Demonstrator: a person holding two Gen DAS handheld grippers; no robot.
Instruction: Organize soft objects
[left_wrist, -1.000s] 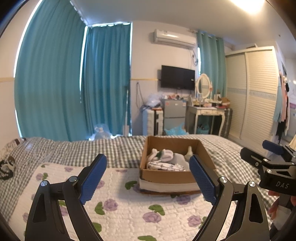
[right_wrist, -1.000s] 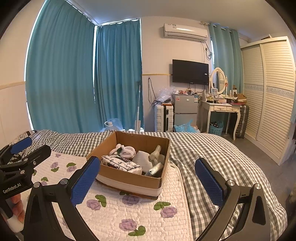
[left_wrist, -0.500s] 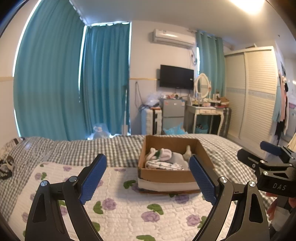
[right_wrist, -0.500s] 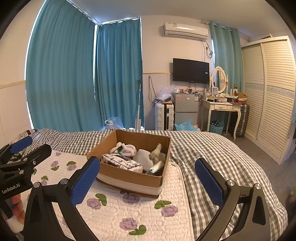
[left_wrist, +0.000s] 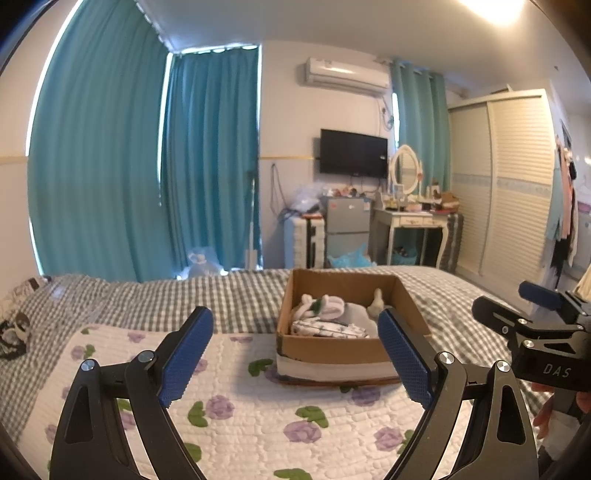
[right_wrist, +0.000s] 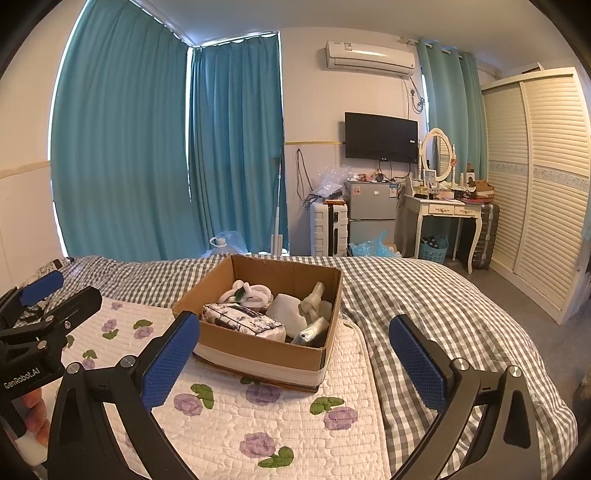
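Note:
An open cardboard box stands on a white quilted mat with purple flowers on the bed; it also shows in the left wrist view. Inside lie a floral tissue pack, white plush pieces, a pale grey soft item and a silvery packet. My left gripper is open and empty, held above the mat short of the box. My right gripper is open and empty, to the right of the left one, also short of the box.
The bed has a grey checked cover. Beyond its far edge are teal curtains, a white suitcase, a small fridge, a dressing table and a louvred wardrobe. A black-and-white item lies at the bed's left.
Both grippers have drifted only slightly; the box sits a touch lower and nearer in both views. Both grippers stay open and empty.

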